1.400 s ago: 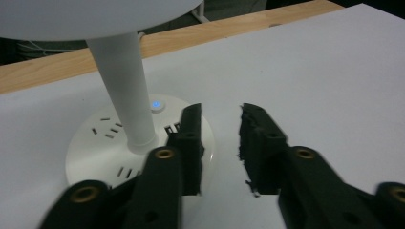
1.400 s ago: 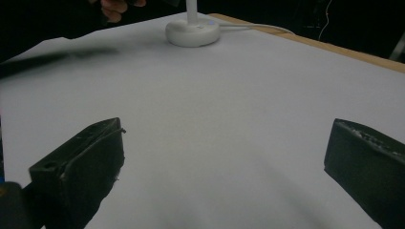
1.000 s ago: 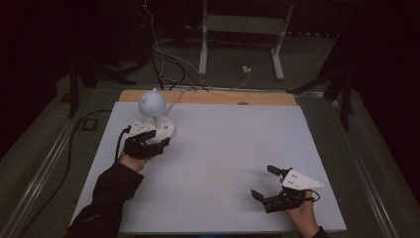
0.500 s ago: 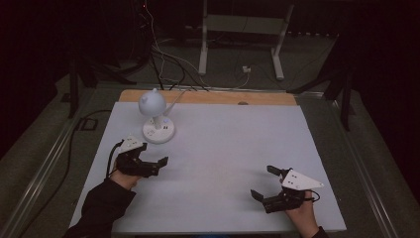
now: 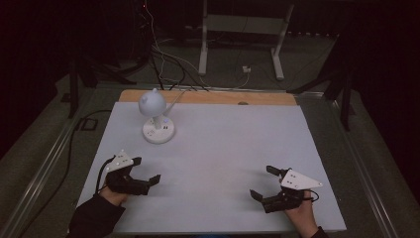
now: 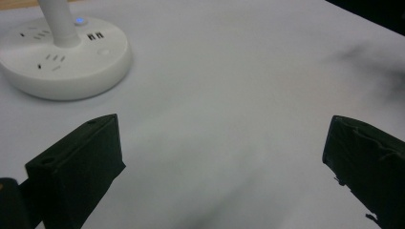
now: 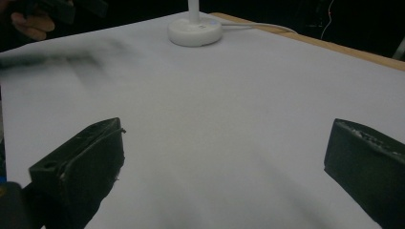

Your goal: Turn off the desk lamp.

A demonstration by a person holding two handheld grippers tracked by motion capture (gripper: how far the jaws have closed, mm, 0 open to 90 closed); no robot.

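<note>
A white desk lamp (image 5: 155,111) with a round head stands on a round base with sockets (image 6: 62,52) at the table's back left; the base also shows far off in the right gripper view (image 7: 195,32). My left gripper (image 5: 146,170) rests low at the front left, open, with nothing between its jaws, a short way in front of the lamp. At the front right my right gripper (image 5: 264,182) is open and holds nothing. In each gripper view the two black jaws stand wide apart over bare white tabletop.
The white table top (image 5: 223,148) has a wooden strip (image 5: 257,98) along its far edge. The lamp's white cable (image 5: 174,99) runs off the back. A metal stand (image 5: 240,29) and loose cables lie on the floor behind.
My left gripper has drawn back from the lamp base toward the table's front left edge. The right gripper has stayed put.
</note>
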